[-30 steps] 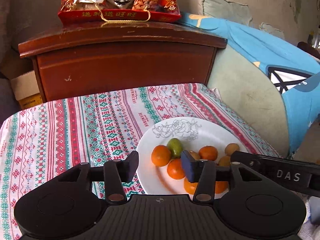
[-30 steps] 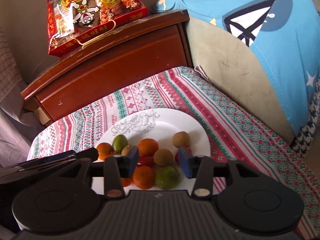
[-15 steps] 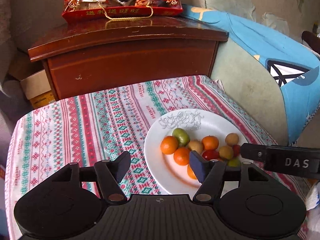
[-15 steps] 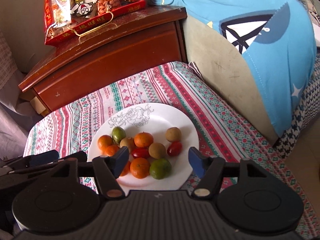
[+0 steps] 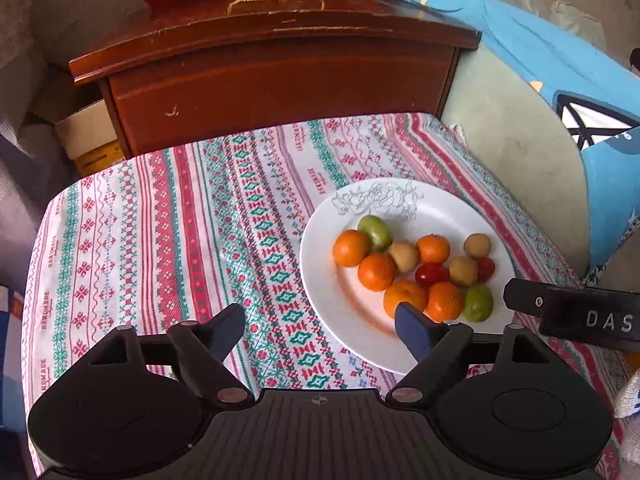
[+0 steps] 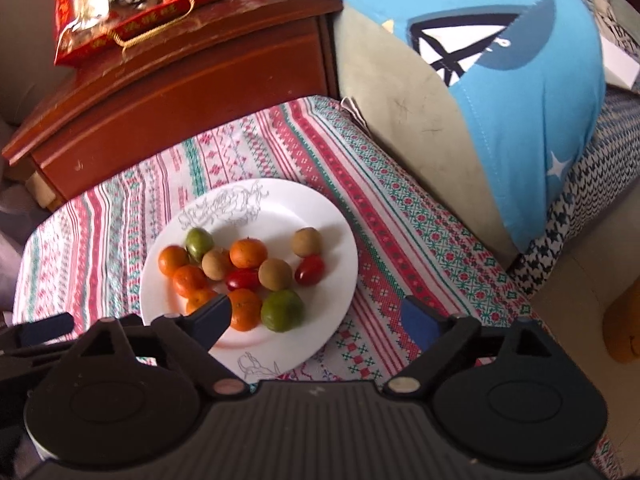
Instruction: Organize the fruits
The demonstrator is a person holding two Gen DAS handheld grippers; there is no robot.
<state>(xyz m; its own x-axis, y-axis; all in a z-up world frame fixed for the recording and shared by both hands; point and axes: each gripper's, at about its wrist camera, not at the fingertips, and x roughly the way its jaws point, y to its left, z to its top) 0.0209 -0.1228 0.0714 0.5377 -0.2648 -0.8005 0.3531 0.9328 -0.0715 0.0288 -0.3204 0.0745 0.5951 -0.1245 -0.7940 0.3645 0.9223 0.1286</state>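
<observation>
A white plate (image 5: 440, 208) sits on the patterned tablecloth and also shows in the right wrist view (image 6: 320, 216). It holds several small fruits: orange mandarins (image 5: 351, 242) (image 6: 248, 253), green fruits (image 5: 374, 228) (image 6: 281, 311), brown longans (image 5: 477, 245) (image 6: 306, 242) and red cherry tomatoes (image 5: 431, 274) (image 6: 309, 269). My left gripper (image 5: 320, 330) is open and empty, above the cloth at the plate's near left edge. My right gripper (image 6: 316, 318) is open and empty, above the plate's near right edge.
A dark wooden cabinet (image 5: 280, 68) stands behind the table with a red snack bag (image 6: 140, 4) on top. A blue cushion (image 6: 500, 40) on a sofa lies to the right. A cardboard box (image 5: 84, 136) sits at the left.
Both grippers opened wider and pulled back and up from the plate, so more of the table shows. The fruits have not moved.
</observation>
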